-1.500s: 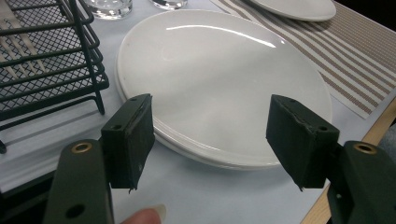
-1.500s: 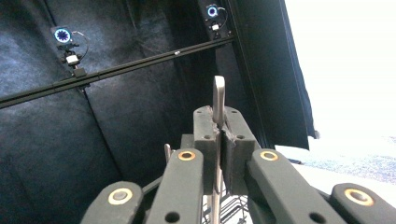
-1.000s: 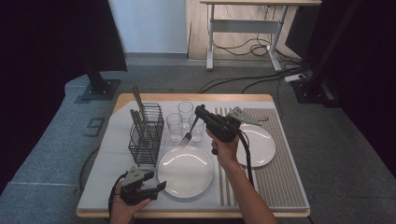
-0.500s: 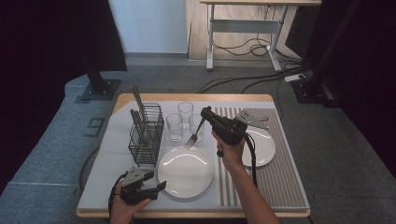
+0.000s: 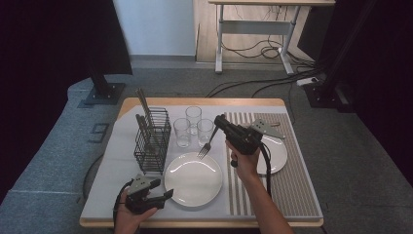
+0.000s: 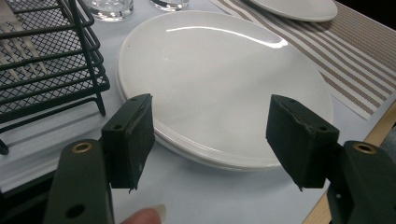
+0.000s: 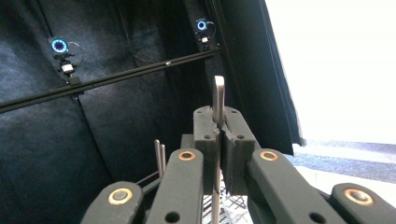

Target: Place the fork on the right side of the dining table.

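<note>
Right gripper (image 5: 220, 123) is held above the counter (image 5: 292, 217), its jaws pressed together on the handle of a fork (image 5: 207, 146) — in the right gripper view the handle's end (image 7: 218, 95) sticks up past the clamped jaws. In the high view the fork hangs down and to the left from the gripper, tines lowest, over the gap between the glasses (image 5: 194, 126) and the near plate (image 5: 193, 179), clear of both. Three glasses stand in a cluster just behind the fork. Left of them sits a black wire rack (image 5: 152, 141) with cutlery handles standing up out of it. A second plate (image 5: 275, 155) lies on the striped mat (image 5: 292, 185), partly hidden by the right hand (image 5: 243, 163). Left gripper (image 5: 155, 196) rests low at the counter's near edge, just left of the near plate — its jaws are spread wide with nothing between them, and in the left gripper view they frame that plate's rim (image 6: 205, 158), while the rack (image 6: 51, 60) stands at the upper left.
</note>
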The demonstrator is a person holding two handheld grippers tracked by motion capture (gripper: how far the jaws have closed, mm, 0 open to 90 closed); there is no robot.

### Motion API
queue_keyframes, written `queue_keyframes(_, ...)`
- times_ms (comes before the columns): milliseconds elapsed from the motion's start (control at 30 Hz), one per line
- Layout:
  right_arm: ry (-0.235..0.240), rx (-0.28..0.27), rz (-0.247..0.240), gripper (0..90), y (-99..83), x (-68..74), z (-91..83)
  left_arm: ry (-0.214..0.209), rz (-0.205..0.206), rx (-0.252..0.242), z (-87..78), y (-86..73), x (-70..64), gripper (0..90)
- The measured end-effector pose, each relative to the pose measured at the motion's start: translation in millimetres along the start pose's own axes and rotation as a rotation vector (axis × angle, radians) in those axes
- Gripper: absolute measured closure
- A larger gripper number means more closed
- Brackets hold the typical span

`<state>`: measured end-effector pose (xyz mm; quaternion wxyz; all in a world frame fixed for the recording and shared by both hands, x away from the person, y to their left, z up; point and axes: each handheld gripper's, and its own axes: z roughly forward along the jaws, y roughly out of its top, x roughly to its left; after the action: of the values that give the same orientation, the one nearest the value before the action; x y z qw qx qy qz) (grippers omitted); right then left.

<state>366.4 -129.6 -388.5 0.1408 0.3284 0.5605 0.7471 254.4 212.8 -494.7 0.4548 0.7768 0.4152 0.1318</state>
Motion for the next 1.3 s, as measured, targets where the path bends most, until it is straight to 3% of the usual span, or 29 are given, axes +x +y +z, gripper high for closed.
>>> queue_keyframes(1300, -0.061, -0.01, 0.041, 85.6, -15.8, -20.8, -45.0, -0.001, 0.006, 0.018, 4.4, -1.1, -1.7, 32.3)
